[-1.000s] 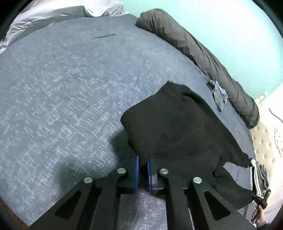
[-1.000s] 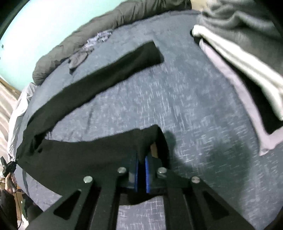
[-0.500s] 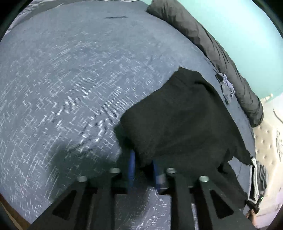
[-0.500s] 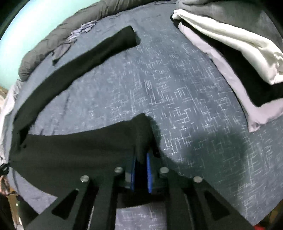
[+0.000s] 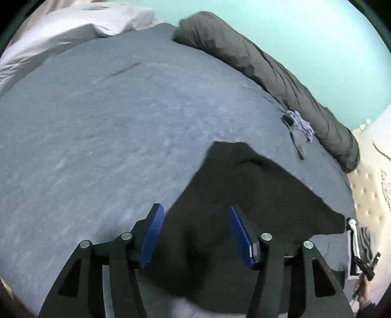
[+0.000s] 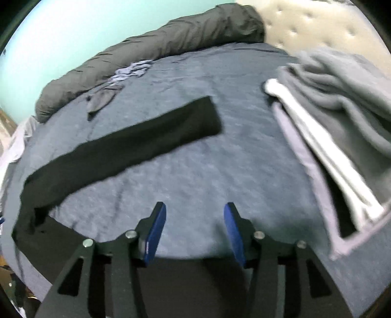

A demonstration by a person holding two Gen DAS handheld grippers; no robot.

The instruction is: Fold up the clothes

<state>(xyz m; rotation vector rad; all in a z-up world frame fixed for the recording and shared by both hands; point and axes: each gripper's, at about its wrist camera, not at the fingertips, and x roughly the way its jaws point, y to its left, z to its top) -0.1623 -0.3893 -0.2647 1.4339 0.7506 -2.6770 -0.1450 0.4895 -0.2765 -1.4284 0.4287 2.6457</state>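
Observation:
A black garment (image 5: pixel 256 195) lies on the blue-grey bed sheet (image 5: pixel 97 127). In the left wrist view my left gripper (image 5: pixel 195 209) hovers over its near corner. The jaws are opening, and the blue pads (image 5: pixel 152 232) stand apart without pressing the cloth. In the right wrist view a long black leg or sleeve of the garment (image 6: pixel 146 144) stretches across the bed, and another part of it lies under the fingers at the bottom. My right gripper (image 6: pixel 194 205) is opening too, with only bare sheet showing between its fingertips.
A rolled dark grey duvet (image 5: pixel 268 71) runs along the far side by the teal wall. A small grey-blue garment (image 5: pixel 299 127) lies next to it. A stack of folded clothes (image 6: pixel 330 127) sits at the right, a tufted headboard (image 6: pixel 305 22) behind it.
Both grippers were shut on the black garment's edge; both have let go, spread their jaws and drawn back and up. The cloth now rests on the bed.

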